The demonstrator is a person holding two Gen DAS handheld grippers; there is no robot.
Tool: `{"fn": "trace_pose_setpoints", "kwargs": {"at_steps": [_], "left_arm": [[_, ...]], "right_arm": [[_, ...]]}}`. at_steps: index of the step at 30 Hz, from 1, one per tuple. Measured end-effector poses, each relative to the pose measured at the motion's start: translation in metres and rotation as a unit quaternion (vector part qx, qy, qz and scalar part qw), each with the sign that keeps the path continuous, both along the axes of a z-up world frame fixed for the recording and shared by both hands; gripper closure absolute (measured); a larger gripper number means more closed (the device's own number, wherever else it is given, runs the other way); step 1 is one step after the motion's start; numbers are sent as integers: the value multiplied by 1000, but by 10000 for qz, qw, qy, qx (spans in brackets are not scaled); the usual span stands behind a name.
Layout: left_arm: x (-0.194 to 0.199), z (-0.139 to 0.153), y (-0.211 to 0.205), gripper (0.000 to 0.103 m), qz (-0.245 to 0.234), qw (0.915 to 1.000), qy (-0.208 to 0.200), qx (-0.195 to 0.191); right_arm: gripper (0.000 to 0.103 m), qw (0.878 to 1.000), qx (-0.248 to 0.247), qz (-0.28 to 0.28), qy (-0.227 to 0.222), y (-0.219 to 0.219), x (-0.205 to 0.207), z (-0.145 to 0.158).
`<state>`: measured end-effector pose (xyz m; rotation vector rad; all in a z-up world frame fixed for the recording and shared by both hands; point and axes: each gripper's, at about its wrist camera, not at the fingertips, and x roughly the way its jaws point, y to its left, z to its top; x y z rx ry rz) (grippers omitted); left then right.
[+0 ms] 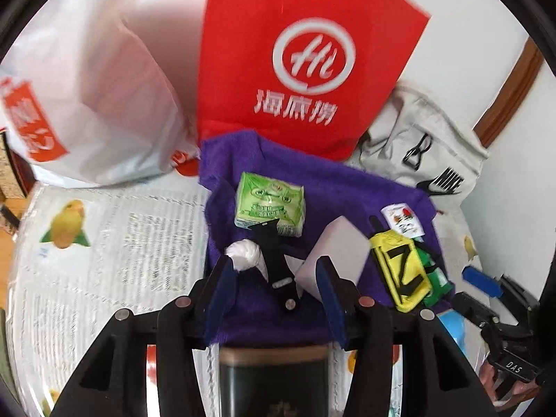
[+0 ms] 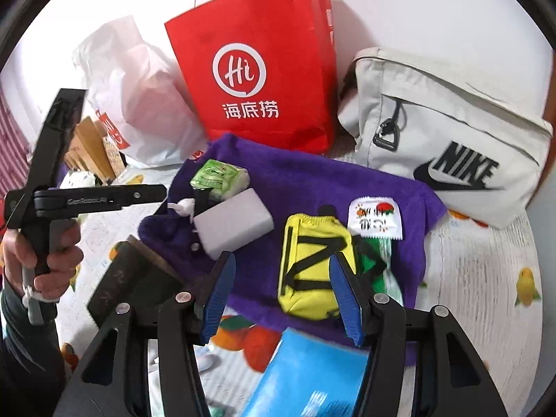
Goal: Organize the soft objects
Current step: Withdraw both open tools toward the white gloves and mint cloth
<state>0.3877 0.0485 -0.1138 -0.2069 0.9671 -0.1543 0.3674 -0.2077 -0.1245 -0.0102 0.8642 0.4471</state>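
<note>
A purple towel point(image 1: 333, 187) point(image 2: 299, 180) lies on the table with small items on it: a green tissue pack point(image 1: 269, 208) point(image 2: 219, 175), a white sponge block point(image 1: 333, 253) point(image 2: 232, 222), a white wad point(image 1: 245, 253) point(image 2: 184, 206), a black strap point(image 1: 276, 267), a yellow pouch point(image 1: 399, 271) point(image 2: 312, 264) and a white snack packet point(image 1: 403, 220) point(image 2: 377, 217). My left gripper point(image 1: 274, 278) is open above the strap, wad and sponge. My right gripper point(image 2: 281, 278) is open, its jaws hovering beside the yellow pouch.
A red paper bag point(image 1: 305, 55) point(image 2: 257, 69), a white plastic bag point(image 1: 87, 87) point(image 2: 139, 97) and a grey Nike bag point(image 1: 427, 153) point(image 2: 448, 132) stand behind the towel. A blue booklet point(image 2: 309, 375) and a dark tin point(image 1: 274, 378) point(image 2: 135, 278) lie near the front.
</note>
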Motion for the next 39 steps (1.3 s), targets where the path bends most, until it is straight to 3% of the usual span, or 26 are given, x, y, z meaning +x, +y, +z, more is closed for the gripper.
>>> {"fn": "trace_pose_setpoints", "kwargs": {"at_steps": [6,10,13,17,24,30,32,39], "left_arm": [[-46,24,4,56,182,9987,-462,63],[-82,37,2,56,115,9978,-651,34],[-105,41,-6,55,-47,9980,-591,233],[-139,41,-10,55,-191,9980,-565,210],[-192,12,-3,53,-99,9994,-294,119],[-220,-16,8,51,2,10000,-5,-22],[-228,-22,11,45,23,10000,31,8],[-238,-48,9,43,-116,9998,147,-9]], "right_arm": [[47,9992,329,-148,-179,-5,-39,8],[47,9994,330,-40,-21,-2,-67,8],[47,9997,250,-62,39,0,-89,6],[47,9998,119,-149,68,1,-120,3],[47,9994,266,-189,134,0,-169,-10],[47,9999,-47,-97,122,22,-192,-32],[47,9999,-63,-5,157,30,-195,-39],[47,9993,-230,292,80,54,-208,-56]]}}
